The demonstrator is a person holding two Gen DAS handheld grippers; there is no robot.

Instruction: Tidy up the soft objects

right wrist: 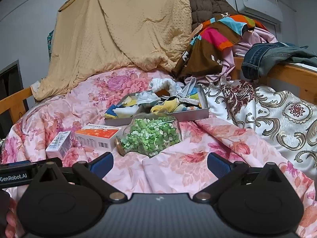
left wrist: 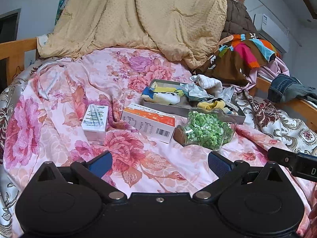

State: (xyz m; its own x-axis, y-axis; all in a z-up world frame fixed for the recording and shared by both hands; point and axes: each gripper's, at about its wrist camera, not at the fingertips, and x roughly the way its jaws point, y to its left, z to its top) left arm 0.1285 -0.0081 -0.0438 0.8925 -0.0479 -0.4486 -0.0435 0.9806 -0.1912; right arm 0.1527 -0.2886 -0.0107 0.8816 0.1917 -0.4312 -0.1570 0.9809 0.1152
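A shallow grey box (left wrist: 168,108) (right wrist: 190,115) lies on the pink floral bedspread (left wrist: 59,103) (right wrist: 178,168) and holds several small soft items: yellow, blue and white socks (left wrist: 162,95) (right wrist: 122,110) and a white bundle (left wrist: 210,82) (right wrist: 166,85) at its far edge. My left gripper (left wrist: 160,163) is open and empty, low over the bedspread, short of the box. My right gripper (right wrist: 160,163) is open and empty, just in front of the jar. Each gripper's body shows at the edge of the other's view.
A glass jar of green bits (left wrist: 206,130) (right wrist: 150,136) lies on its side in front of the box. An orange-white carton (left wrist: 148,123) (right wrist: 99,135) and a small white carton (left wrist: 95,122) (right wrist: 59,144) lie left of it. A tan quilt (left wrist: 138,19) (right wrist: 122,29), piled clothes (left wrist: 243,57) (right wrist: 216,39), jeans (right wrist: 263,57) and a wooden bed rail (right wrist: 287,75) stand behind.
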